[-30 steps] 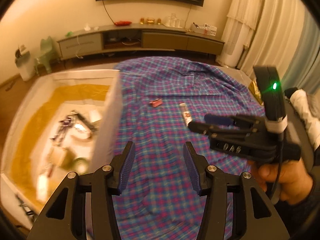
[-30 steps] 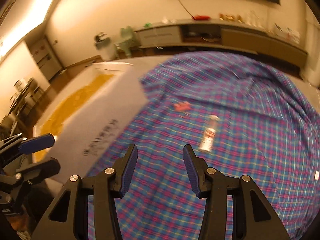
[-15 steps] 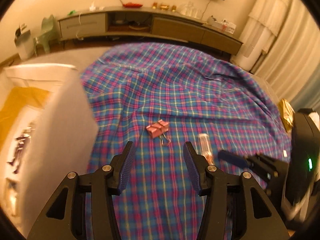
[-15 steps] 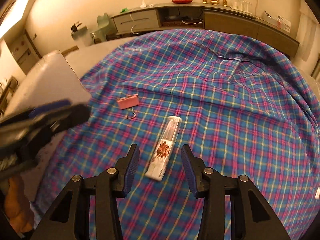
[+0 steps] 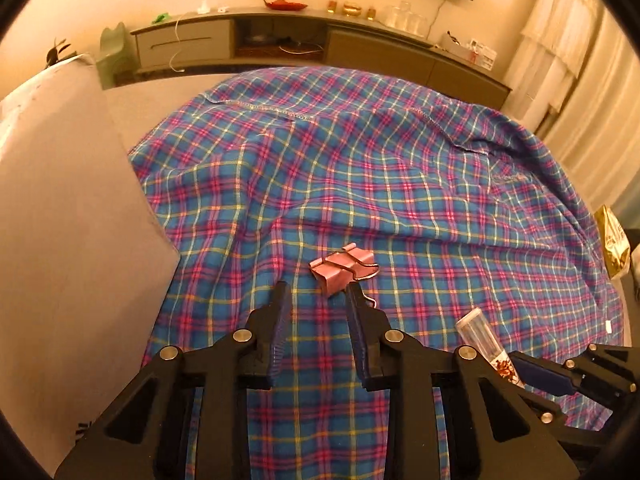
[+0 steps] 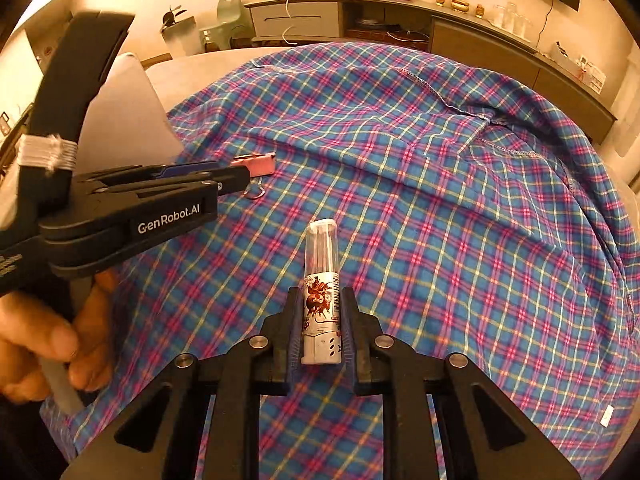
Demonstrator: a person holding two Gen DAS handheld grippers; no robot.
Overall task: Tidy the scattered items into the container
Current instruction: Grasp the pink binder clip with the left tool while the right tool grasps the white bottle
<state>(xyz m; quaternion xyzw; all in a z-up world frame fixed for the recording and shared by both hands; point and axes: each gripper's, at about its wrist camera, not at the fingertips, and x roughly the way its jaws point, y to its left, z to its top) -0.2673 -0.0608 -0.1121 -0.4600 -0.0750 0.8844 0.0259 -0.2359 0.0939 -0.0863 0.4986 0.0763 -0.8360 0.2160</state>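
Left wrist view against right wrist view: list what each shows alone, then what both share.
Left wrist only: the left gripper head-on, jaws just closing but not yet pressing the pink binder clip at their tips; a gold packet at the cloth's right edge.

Right wrist only: the right gripper, jaws just closed onto the small tube; a hand holding the left gripper.

Both: clip, tube, plaid cloth, white box wall.
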